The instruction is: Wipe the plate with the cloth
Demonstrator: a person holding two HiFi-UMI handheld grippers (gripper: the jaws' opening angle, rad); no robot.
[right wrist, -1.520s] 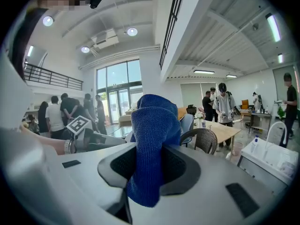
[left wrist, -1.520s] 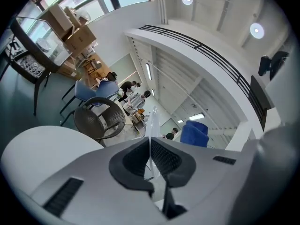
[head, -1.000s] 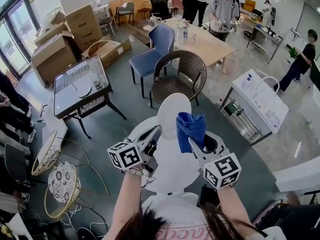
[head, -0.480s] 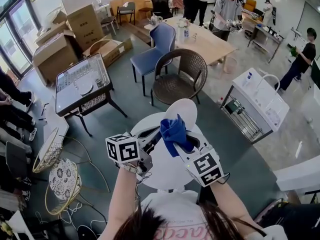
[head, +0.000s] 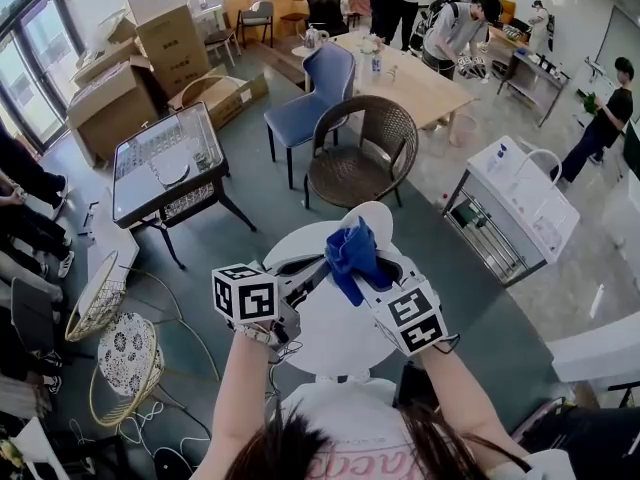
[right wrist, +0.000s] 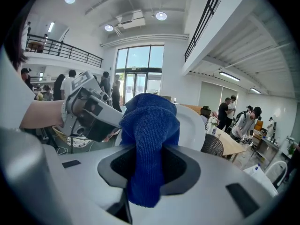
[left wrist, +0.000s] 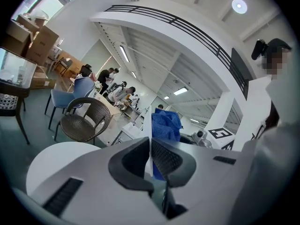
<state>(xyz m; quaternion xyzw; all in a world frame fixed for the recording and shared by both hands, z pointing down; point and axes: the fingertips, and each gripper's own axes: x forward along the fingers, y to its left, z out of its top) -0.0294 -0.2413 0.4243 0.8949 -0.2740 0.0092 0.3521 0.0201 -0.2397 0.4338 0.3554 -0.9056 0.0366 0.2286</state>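
Between the jaws of the left gripper (left wrist: 150, 151), the plate (head: 372, 220) is pinched by its rim and appears to be held up off the table (head: 330, 343). Those jaws stand narrow, with only the rim's thickness between them. Just to their right, the cloth (right wrist: 150, 139) is clamped in the jaws of the right gripper (head: 372, 273). Its bunched end reaches past the jaw tips and lies against the plate's face.

The main risk, as I judge it, is the thin rim hold. A hard push from the cloth far from the left jaws would lever the plate, which could twist or slip out and drop onto the table. A second risk is the cloth working loose. A drag across the plate pulls on the bunched end, and the right jaws grip only a folded strip. If the cloth slides back, bare jaw tips could scrape the plate. Light strokes close to the left jaws should limit both.
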